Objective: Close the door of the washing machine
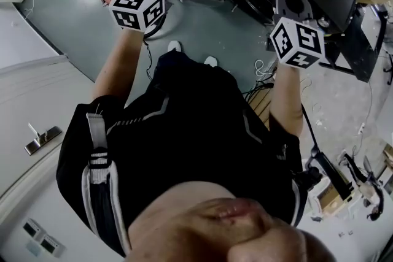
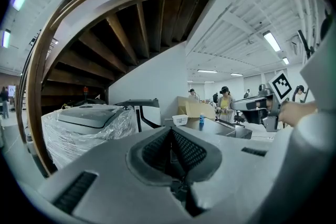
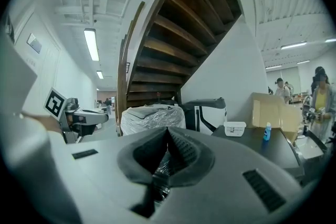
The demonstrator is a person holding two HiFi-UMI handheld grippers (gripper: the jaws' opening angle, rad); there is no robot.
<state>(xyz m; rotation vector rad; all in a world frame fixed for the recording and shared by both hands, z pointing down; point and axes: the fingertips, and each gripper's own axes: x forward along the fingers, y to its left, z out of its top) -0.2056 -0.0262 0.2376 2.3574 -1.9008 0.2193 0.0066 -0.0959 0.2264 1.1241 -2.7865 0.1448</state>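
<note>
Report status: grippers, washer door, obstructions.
Left gripper shut, empty; right gripper shut, empty. Washing machine door not identifiable. Ahead: plastic-wrapped grey appliance under dark wooden staircase.

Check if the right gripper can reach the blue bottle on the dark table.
Probably not yet: the right gripper is shut and the blue bottle stands well beyond it on the dark table.

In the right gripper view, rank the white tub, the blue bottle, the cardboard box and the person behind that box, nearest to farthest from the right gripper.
1. white tub and blue bottle: both on the dark table, right of centre; too close to call.
2. cardboard box: behind them, further right.
3. person: showing above the box, farthest back.
</note>
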